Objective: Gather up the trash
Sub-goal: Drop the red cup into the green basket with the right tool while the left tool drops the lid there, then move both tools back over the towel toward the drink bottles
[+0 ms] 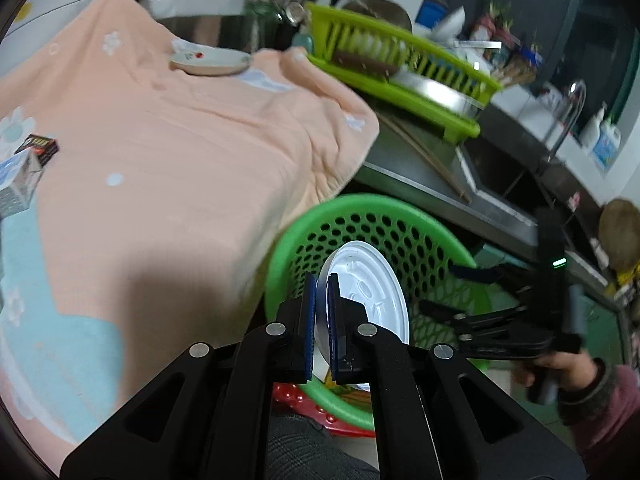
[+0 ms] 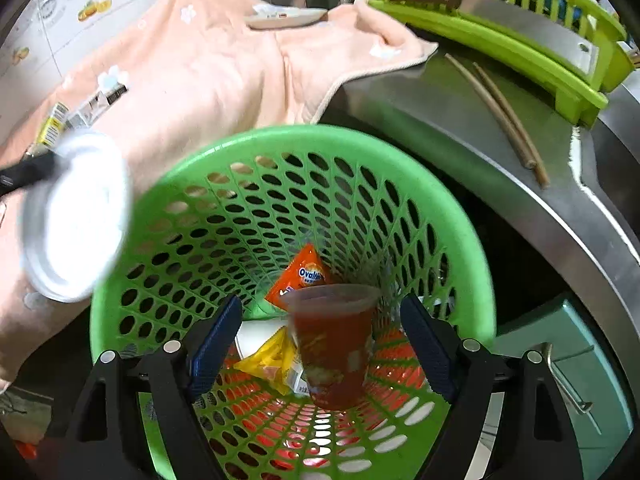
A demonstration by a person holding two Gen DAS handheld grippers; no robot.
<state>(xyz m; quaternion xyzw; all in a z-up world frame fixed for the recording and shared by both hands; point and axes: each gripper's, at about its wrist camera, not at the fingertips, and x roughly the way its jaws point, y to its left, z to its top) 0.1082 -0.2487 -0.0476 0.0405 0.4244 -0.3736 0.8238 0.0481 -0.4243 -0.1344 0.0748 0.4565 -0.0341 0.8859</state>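
Note:
My left gripper [image 1: 322, 292] is shut on the rim of a white plastic lid [image 1: 368, 292] and holds it over the near edge of the green perforated basket [image 1: 376, 206]. The lid also shows in the right wrist view [image 2: 76, 216], blurred, left of the basket [image 2: 304, 140]. My right gripper [image 2: 320, 336] is open over the basket mouth. A clear plastic cup [image 2: 336, 344] with reddish residue hangs blurred between its fingers, touching neither. An orange Ovaltine packet [image 2: 304, 276] and a yellow wrapper [image 2: 272, 356] lie in the basket.
A peach towel [image 1: 160, 152] covers the counter, with a small dish [image 1: 212, 62] and small cartons [image 1: 24, 172] on it. A lime dish rack [image 1: 400, 64] stands behind, two sticks [image 2: 500, 116] lie on the steel counter, and a sink [image 1: 500, 176] is at right.

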